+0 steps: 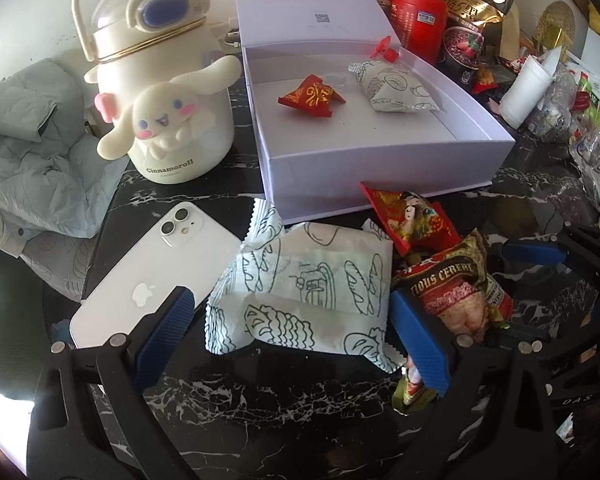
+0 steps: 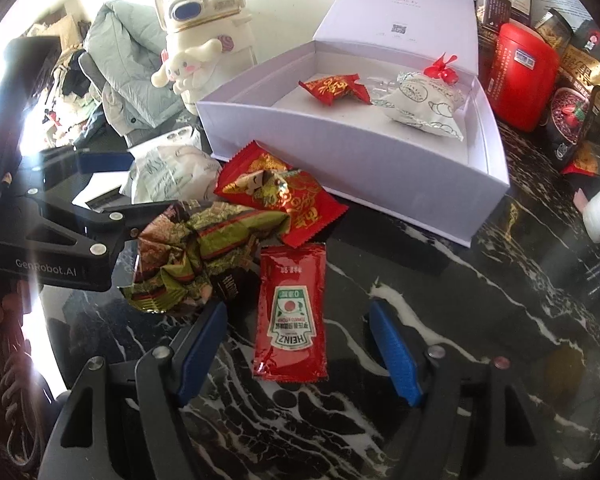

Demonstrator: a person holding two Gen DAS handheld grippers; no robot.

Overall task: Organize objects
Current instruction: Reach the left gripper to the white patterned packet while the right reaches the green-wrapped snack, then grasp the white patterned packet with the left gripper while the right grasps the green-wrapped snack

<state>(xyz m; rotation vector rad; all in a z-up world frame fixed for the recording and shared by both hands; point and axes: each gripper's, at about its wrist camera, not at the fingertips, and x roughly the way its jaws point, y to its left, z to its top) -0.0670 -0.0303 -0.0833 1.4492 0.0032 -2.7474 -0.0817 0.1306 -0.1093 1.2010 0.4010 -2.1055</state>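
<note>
Two snacks placed in white box [image 1: 380,152]; bread-print packet [image 1: 300,292], ketchup sachet [image 2: 290,316] left on desk [image 2: 440,300]; both hand-held grippers [image 1: 288,328] [image 2: 296,344] spread, nothing gripped

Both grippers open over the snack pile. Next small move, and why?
Probably lower the left gripper and close on the white bread-print packet. Its open jaws already bracket the packet, which lies loose on the marble table outside the white box, where a matching packet already sits.

Cinnamoroll bottle [image 1: 168,92], phone [image 1: 148,276] — jacket [image 1: 36,152].
</note>
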